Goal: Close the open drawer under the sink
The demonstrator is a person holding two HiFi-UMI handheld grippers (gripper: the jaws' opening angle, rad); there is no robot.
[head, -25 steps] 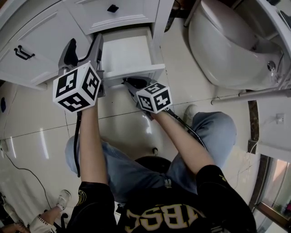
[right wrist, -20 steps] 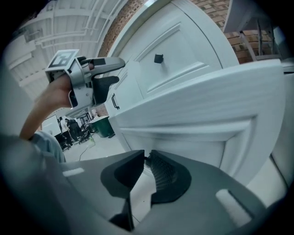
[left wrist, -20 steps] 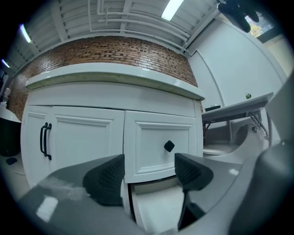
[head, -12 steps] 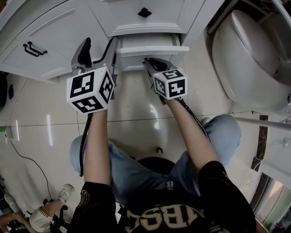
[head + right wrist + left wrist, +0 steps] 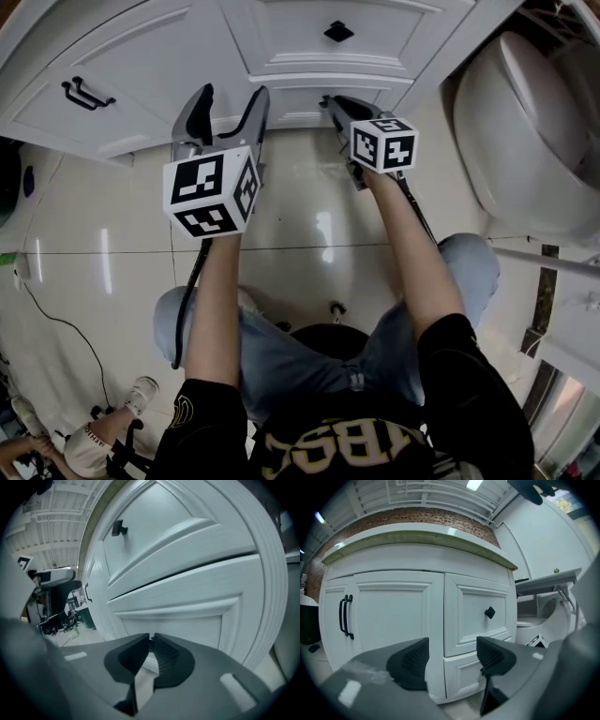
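Two big things fill the head view: the white vanity cabinet (image 5: 169,56) across the top and a white toilet (image 5: 534,122) off to the right, with shiny pale floor tile (image 5: 300,216) below both.

The drawer (image 5: 295,101) under the sink is the bottom one in the cabinet's right-hand stack, right under the drawer with the knob. Its long axis runs side to side across the cabinet face, and its panelled front faces out toward the person. From the head view and the left gripper view it looks pushed in flush with the fronts around it, or very nearly. Can't tell if a sliver of gap is left.

The left gripper (image 5: 232,98) hangs off the cabinet, just left of the drawer and not touching it, jaws wide apart with nothing between them.

The right gripper (image 5: 330,101) has its tips at the drawer front. Its jaws are almost together and closing, with nothing between the pads, just the white panel beyond them. Actual contact with the panel is hard to call.

Small stuff: a black diamond knob (image 5: 338,31) on the upper drawer and a black bar handle (image 5: 89,94) on the left cabinet door.
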